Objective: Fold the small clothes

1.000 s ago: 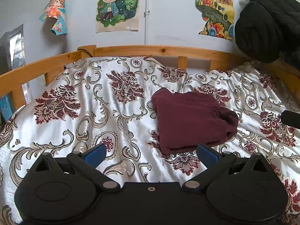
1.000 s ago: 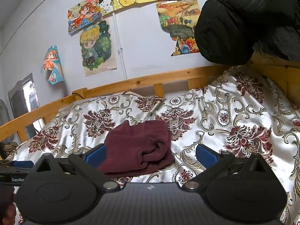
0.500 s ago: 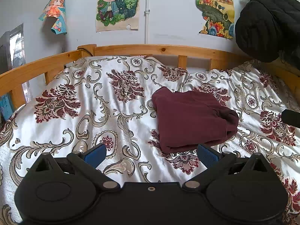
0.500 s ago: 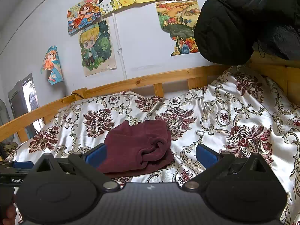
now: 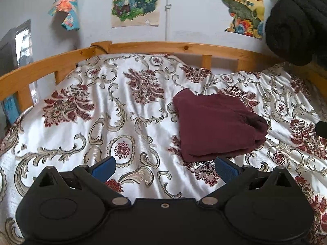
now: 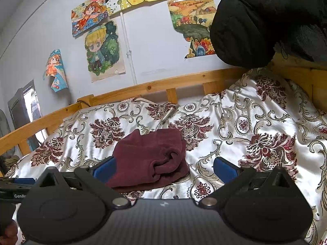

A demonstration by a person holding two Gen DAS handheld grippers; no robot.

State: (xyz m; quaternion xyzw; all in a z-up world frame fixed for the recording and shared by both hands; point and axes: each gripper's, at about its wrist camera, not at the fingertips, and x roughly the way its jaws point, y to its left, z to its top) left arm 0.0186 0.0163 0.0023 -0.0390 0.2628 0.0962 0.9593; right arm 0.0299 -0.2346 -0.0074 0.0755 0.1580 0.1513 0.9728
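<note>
Both black grippers (image 5: 164, 166) (image 6: 163, 166) carry blue pads, silver screws, seemingly "GenRo" lettering.

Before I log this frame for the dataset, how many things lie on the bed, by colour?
Maroon folded garment: 1
Black jacket, draped over the bed frame corner: 1
Total: 2

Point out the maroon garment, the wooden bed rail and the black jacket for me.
maroon garment (image 5: 216, 126): left wrist view, flat top layer.
wooden bed rail (image 5: 163, 48): left wrist view, top bar.
black jacket (image 6: 245, 26): right wrist view, quilted bulge.
</note>
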